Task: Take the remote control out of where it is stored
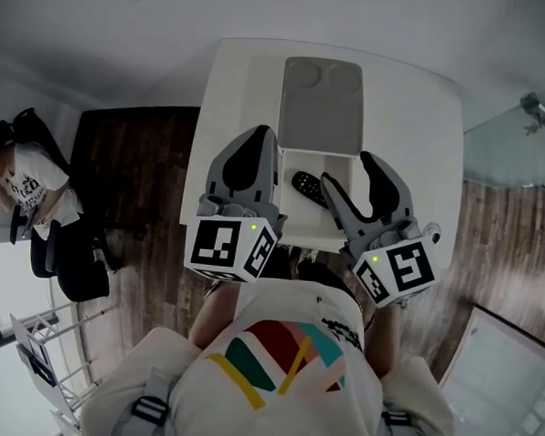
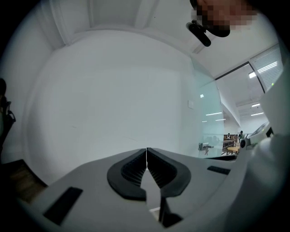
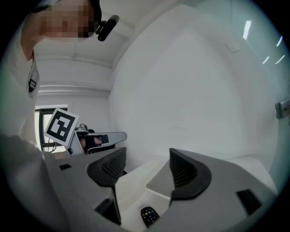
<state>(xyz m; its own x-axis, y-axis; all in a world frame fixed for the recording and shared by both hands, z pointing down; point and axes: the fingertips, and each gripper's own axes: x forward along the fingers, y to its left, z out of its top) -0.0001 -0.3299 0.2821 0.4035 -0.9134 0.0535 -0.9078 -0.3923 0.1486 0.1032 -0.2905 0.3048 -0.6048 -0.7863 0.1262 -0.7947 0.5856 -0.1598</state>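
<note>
Head view: remote control (image 1: 309, 188) lies in open white compartment (image 1: 310, 231), 6 o'clock of grey lid (image 1: 321, 106). Right tool (image 1: 346, 171) released, at remote's 3 o'clock; left tool (image 2: 146, 153) clenched, empty. Extraction judged not yet begun.

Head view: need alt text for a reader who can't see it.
A black remote control lies in an open white compartment on a white table, with a grey panel just behind it. Seen from above, a person holds the left gripper, jaws shut, and the right gripper, jaws apart and empty, either side of the remote.
</note>
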